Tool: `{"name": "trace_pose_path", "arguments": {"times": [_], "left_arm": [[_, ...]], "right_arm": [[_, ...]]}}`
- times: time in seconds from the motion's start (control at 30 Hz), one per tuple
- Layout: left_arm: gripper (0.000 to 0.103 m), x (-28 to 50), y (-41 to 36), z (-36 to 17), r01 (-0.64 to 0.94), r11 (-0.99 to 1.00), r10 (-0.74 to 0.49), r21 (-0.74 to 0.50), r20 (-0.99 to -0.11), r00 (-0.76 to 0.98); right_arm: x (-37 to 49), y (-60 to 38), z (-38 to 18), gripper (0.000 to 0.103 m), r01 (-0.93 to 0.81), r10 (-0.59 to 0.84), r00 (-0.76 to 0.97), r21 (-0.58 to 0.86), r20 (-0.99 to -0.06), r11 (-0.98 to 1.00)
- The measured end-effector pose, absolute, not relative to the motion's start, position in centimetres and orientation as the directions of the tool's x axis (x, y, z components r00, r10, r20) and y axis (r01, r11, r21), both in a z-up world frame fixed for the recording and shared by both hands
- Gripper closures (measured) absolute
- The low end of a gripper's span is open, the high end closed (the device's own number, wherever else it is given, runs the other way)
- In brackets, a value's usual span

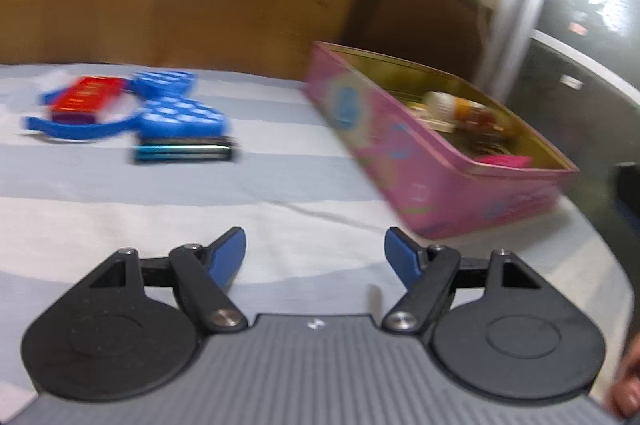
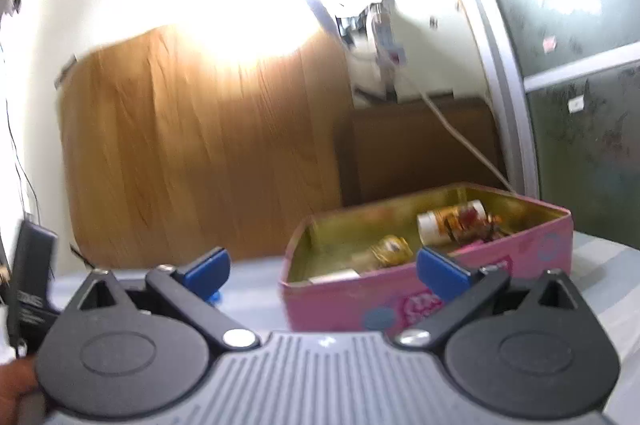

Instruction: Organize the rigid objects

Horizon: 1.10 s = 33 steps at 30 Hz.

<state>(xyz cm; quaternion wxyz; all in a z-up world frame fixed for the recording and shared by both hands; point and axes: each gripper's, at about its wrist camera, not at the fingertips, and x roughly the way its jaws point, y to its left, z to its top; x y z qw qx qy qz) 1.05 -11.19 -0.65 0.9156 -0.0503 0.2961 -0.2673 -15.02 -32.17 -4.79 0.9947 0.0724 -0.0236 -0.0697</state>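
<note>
The left gripper (image 1: 315,252) hovers with fingers spread wide, empty, above the striped grey cloth (image 1: 160,217). Right of it sits the open pink rectangular tin (image 1: 420,181), holding small bottles. The right gripper (image 2: 323,271), likewise spread and empty, faces that tin (image 2: 400,301). Farther left lie blurred blue dotted plastic pieces (image 1: 176,105).

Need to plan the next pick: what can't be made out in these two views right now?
- Left wrist: red box, blue polka-dot item and dark flat item are motion-blurred; identities unclear.
- Both views: pink tin walls hide its floor; bottle label unreadable.
- Right wrist: glare whites out the wall.
</note>
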Motion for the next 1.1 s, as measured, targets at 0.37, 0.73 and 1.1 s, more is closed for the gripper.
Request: {"name": "trace_pose_path", "arguments": {"times": [0.37, 0.73, 1.1], "left_arm": [[0.007, 0.6, -4.2, 0.2, 0.261, 0.963, -0.256, -0.059, -0.495, 0.831], [0.005, 1.5, -2.9, -0.4, 0.242, 0.962, -0.27, -0.125, -0.538, 0.798], [0.0, 1.6, -2.0, -0.9, 0.266, 0.942, -0.336, -0.206, -0.544, 0.769]], "right_arm": [[-9.0, -25.0, -5.6, 0.0, 0.005, 0.035, 0.973, 0.177, -0.226, 0.984], [-6.3, -24.3, -8.3, 0.0, 0.021, 0.062, 0.918, 0.206, -0.391, 0.978], [-5.5, -24.8, -8.6, 0.0, -0.005, 0.113, 0.905, 0.255, -0.41, 0.967]]}}
